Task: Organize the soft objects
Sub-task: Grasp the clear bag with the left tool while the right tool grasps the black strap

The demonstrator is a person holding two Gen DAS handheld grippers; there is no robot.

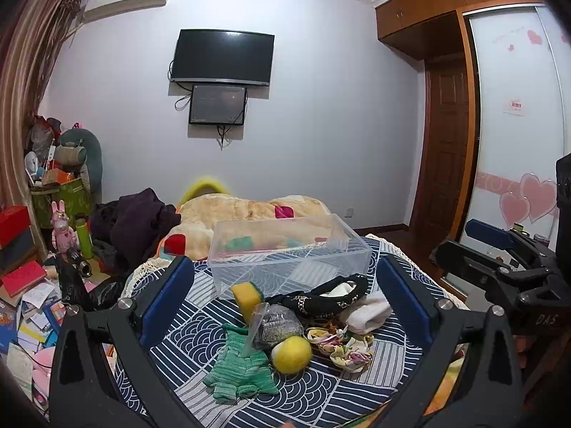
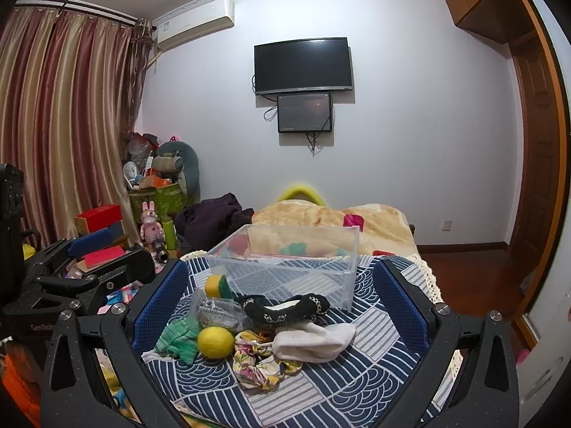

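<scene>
A pile of soft things lies on the blue patterned cloth [image 1: 321,385]: a green knit glove [image 1: 237,371], a yellow ball [image 1: 291,355], a yellow sponge [image 1: 247,297], a bagged grey scrubber [image 1: 276,324], a black slipper [image 1: 321,297], a white sock [image 1: 367,312] and a floral scrunchie [image 1: 342,347]. An empty clear plastic box [image 1: 289,253] stands behind them. My left gripper [image 1: 285,296] is open above the pile, touching nothing. My right gripper [image 2: 282,303] is open too, over the same pile: ball [image 2: 215,342], sock [image 2: 314,340], slipper [image 2: 285,308], box [image 2: 285,260].
A beige blanket [image 1: 249,210] and dark clothes [image 1: 139,224] lie behind the box. Books and boxes litter the floor at the left [image 1: 28,306]. A wardrobe [image 1: 514,125] stands at the right. The right gripper shows in the left wrist view [image 1: 506,260].
</scene>
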